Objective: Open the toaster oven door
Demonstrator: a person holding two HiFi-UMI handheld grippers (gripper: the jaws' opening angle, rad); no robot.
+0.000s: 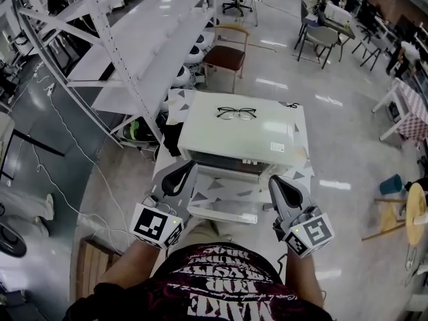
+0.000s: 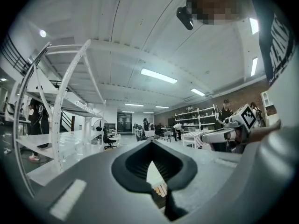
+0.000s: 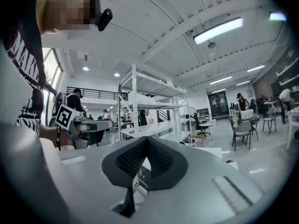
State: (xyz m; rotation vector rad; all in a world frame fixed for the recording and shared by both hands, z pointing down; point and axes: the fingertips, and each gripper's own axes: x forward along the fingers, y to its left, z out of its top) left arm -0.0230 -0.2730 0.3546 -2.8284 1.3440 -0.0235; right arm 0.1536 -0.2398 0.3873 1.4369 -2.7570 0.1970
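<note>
Sitting at mid-frame on a triangle-patterned table (image 1: 179, 103), the white toaster oven (image 1: 267, 138) faces the person at 6 o'clock. A dark cavity shows along its front. The door (image 1: 221, 187) looks dropped flat toward the person, with the table pattern visible through its glass. Its white handle bar (image 1: 224, 215) lies at the near edge. I judge this from the head view only, and I'm not fully sure.

Black-framed glasses (image 1: 236, 113) lie on the oven top.

The left gripper (image 1: 184, 170) hangs at 7 o'clock of the oven, just beside the door's left edge. The right gripper (image 1: 274, 181) is at 5 o'clock, by the door's right corner. Both have their jaws closed tip to tip with nothing between them, which each gripper's own view confirms. I can't tell whether either touches the door; neither is on the handle bar.

The opening step seems done or nearly done. If the door isn't fully down, the next move is to press the handle bar down toward 6 o'clock with a closed tip. Otherwise, pull both grippers clear.

A brown chair (image 1: 224, 57) stands at 12 o'clock, and white shelving (image 1: 144, 35) runs off toward 10 o'clock.
</note>
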